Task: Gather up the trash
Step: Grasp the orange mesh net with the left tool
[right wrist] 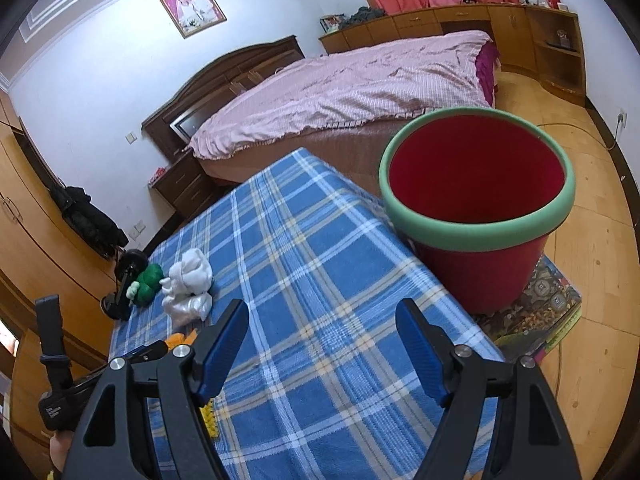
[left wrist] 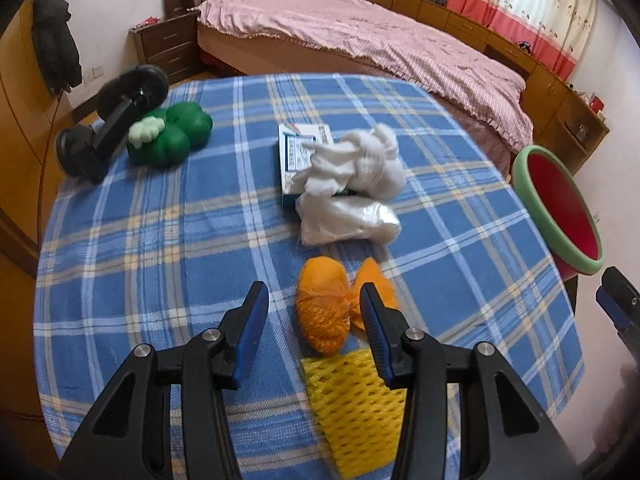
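Note:
On the blue plaid tablecloth (left wrist: 160, 240) lies trash: an orange net bundle (left wrist: 324, 308), a yellow foam net (left wrist: 356, 400), a clear plastic bag (left wrist: 348, 222), crumpled white tissue (left wrist: 360, 160) and a small white-and-blue box (left wrist: 294, 148). My left gripper (left wrist: 314, 292) hovers open just above the orange bundle, which shows between and behind its blue pads without being pressed. My right gripper (right wrist: 322, 308) is open and empty over the cloth, pointing toward the red bin with a green rim (right wrist: 472, 224). The bin (left wrist: 532, 160) stands beyond the table's right edge.
A green plush toy (left wrist: 172, 132) and a black dumbbell-like object (left wrist: 108, 120) sit at the table's far left. A bed with a pink cover (left wrist: 360, 32) lies behind the table. The bin rests on a patterned mat (right wrist: 552, 304) on the wooden floor.

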